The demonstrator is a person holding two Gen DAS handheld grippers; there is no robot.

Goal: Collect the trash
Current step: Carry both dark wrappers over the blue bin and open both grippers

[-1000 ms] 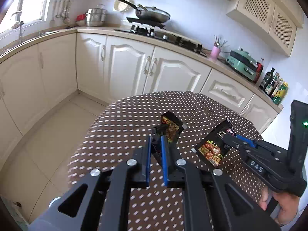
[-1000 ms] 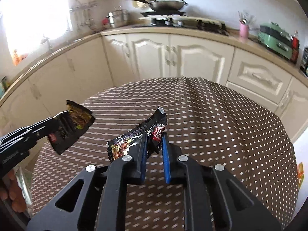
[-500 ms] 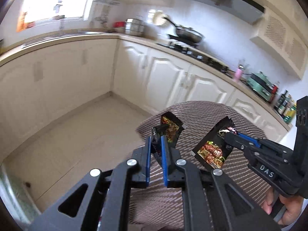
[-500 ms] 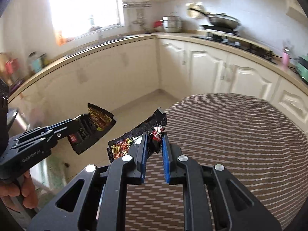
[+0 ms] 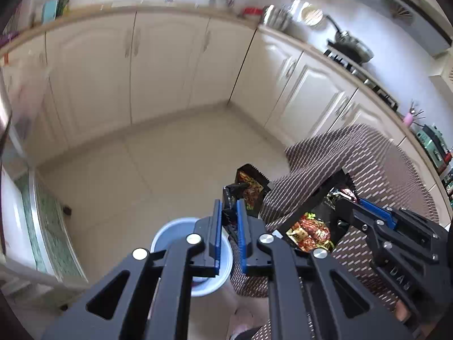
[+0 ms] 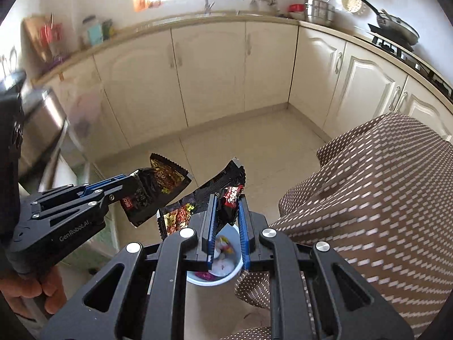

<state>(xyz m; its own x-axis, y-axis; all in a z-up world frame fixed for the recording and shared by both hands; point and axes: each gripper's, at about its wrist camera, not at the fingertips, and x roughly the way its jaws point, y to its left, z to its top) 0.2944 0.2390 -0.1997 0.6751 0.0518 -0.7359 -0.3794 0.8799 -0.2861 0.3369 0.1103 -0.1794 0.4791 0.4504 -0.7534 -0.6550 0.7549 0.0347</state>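
Both wrappers are off the table (image 6: 382, 187) and held in the air above the floor: the left tool (image 5: 228, 221) is clamped narrow on a black snack wrapper (image 5: 250, 187), and the right tool (image 6: 226, 221) pinches a longer black wrapper (image 6: 209, 195) the same way; the pale bin (image 6: 235, 269) on the floor sits almost directly beneath them, with some scraps already inside. What is left, I judge, is lowering over the rim and letting go; nothing has dropped yet.
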